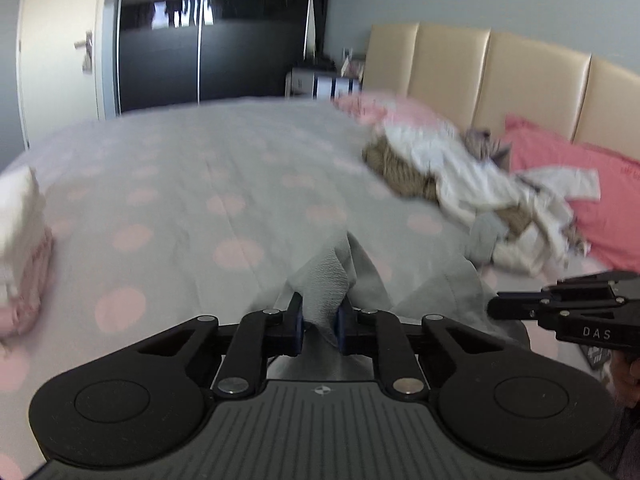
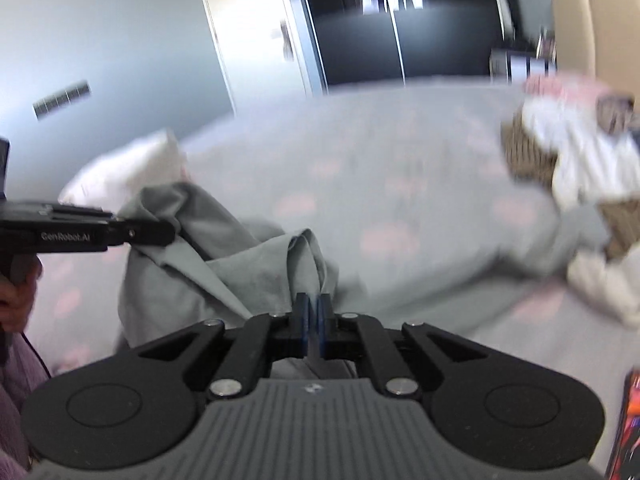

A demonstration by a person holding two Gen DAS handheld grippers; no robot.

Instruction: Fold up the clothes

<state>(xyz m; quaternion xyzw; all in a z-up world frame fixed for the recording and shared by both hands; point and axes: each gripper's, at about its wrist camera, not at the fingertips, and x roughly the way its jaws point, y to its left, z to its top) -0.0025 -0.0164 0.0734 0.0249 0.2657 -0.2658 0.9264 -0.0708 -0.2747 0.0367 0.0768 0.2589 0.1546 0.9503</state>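
Grey garment [image 2: 224, 248]: bunched, lifted over the spotted bed [image 1: 192, 184].
Left gripper [image 1: 319, 320]: jaws pinching a thick fold.
Right gripper [image 2: 313, 312]: jaws nearly closed on its edge.
Unfolded pile [image 1: 460, 172]: by the headboard.

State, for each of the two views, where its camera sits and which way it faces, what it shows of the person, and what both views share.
Left wrist: sits behind the left tongs, shut on a grey garment; faces across the bed towards the wardrobe; a hand shows.
Right wrist: sits behind the right tongs, shut on that garment; same facing; the other hand shows.
Shared: garment, bed, wardrobe, clothes pile.
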